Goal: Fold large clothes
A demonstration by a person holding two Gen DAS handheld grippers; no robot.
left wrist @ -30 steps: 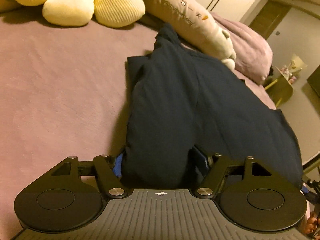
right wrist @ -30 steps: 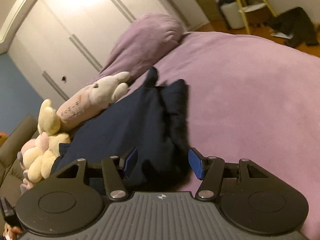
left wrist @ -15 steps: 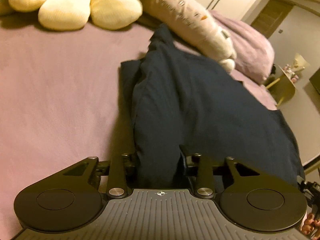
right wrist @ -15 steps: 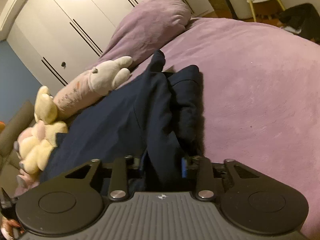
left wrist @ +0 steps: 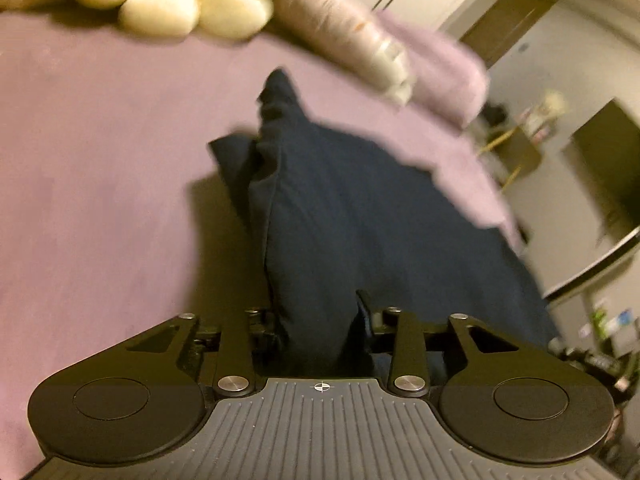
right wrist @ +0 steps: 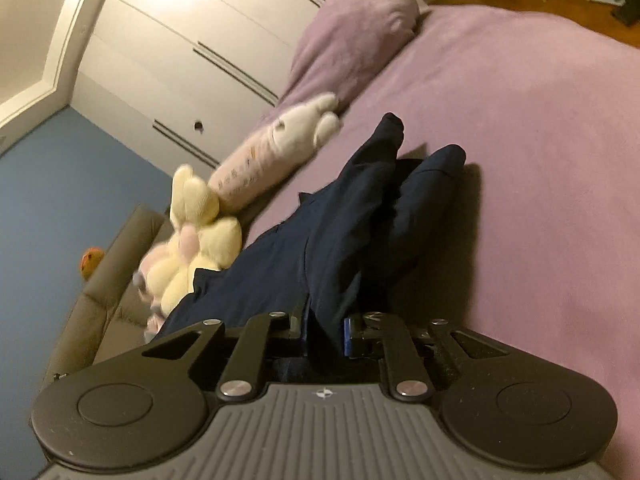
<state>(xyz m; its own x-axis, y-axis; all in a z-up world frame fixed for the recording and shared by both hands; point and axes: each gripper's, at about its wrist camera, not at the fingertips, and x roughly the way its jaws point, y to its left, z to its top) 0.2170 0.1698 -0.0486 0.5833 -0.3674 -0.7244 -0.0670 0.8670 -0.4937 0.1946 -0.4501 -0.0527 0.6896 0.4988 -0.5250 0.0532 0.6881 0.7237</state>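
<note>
A large dark navy garment (left wrist: 360, 208) lies lengthwise on the purple bed (left wrist: 100, 160), its far end bunched into a peak. My left gripper (left wrist: 320, 320) pinches a thick fold of its near edge; its jaws are opening slightly with the cloth still pressed between them. In the right wrist view the same garment (right wrist: 360, 216) hangs stretched and raised off the bed (right wrist: 540, 160). My right gripper (right wrist: 326, 328) grips another part of the near edge, and its jaws are closing on the cloth; a blue pad (right wrist: 347, 336) shows beside the fold.
A cream flower-shaped plush (left wrist: 172, 4) and a long pink plush pillow (left wrist: 348, 36) lie at the head of the bed beside a purple pillow (left wrist: 440, 72). White wardrobe doors (right wrist: 200, 40) and a grey sofa (right wrist: 104, 288) stand beyond. A yellow stool (left wrist: 516, 152) stands off the bed.
Both grippers went from open around the garment's near edge to clamped on it. They have lifted and pulled it back, so the cloth has slid away from the plush toys.
</note>
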